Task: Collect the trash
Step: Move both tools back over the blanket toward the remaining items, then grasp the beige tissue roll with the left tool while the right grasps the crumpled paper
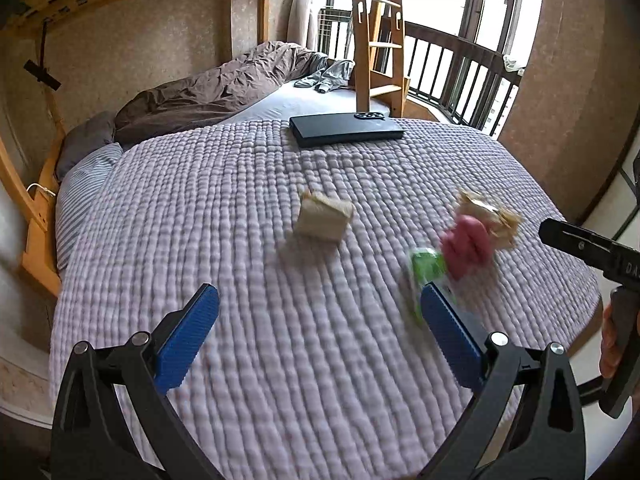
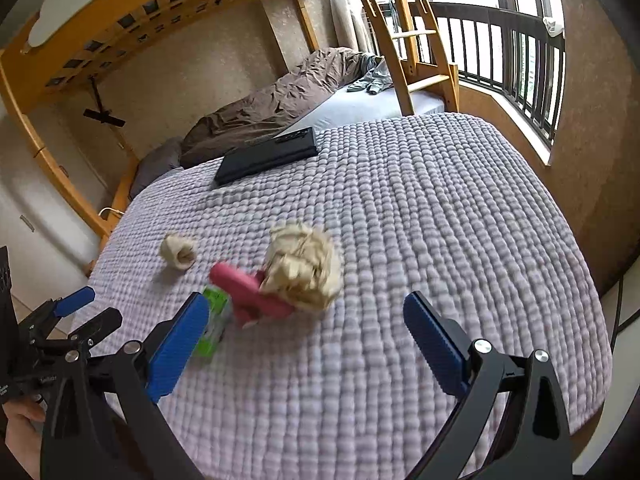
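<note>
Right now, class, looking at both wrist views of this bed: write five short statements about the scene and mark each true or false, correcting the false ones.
1. Both grippers hold trash. False: the left gripper and right gripper are open and empty.
2. A pink item lies against the crumpled paper ball. True.
3. The green carton sits on the floor. False: it lies on the quilt.
4. A black flat case lies at the quilt's far end. True.
5. The small paper wad touches the paper ball. False: it lies apart.
</note>
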Demonstrator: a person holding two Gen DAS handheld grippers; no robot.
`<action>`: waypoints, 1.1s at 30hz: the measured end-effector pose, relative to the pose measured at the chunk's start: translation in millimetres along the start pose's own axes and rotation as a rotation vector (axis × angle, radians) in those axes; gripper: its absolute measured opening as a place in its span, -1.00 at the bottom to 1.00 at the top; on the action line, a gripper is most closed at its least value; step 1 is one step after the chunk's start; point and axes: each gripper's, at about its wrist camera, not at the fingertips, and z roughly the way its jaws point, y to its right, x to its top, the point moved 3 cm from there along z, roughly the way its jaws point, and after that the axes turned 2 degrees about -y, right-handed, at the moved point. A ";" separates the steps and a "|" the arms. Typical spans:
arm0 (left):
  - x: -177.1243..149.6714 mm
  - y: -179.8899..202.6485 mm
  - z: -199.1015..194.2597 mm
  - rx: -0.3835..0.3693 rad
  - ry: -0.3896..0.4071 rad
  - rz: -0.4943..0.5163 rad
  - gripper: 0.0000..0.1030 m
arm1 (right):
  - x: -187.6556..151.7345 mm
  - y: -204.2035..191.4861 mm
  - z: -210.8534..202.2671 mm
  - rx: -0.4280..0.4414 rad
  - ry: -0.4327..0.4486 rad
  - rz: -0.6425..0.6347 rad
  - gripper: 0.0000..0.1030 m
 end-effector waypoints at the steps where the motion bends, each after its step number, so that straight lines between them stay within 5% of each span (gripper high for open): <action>1: 2.9 -0.4 3.8 0.000 -0.003 -0.001 0.97 | 3.4 0.7 4.4 -0.003 -0.002 -0.002 0.87; 18: 38.5 1.4 69.0 -0.008 -0.058 0.012 0.88 | 29.7 -0.8 80.1 0.024 -0.101 0.013 0.57; 33: 43.2 5.5 86.8 -0.016 -0.083 0.037 0.05 | 21.5 -3.0 88.0 0.074 -0.093 0.018 0.06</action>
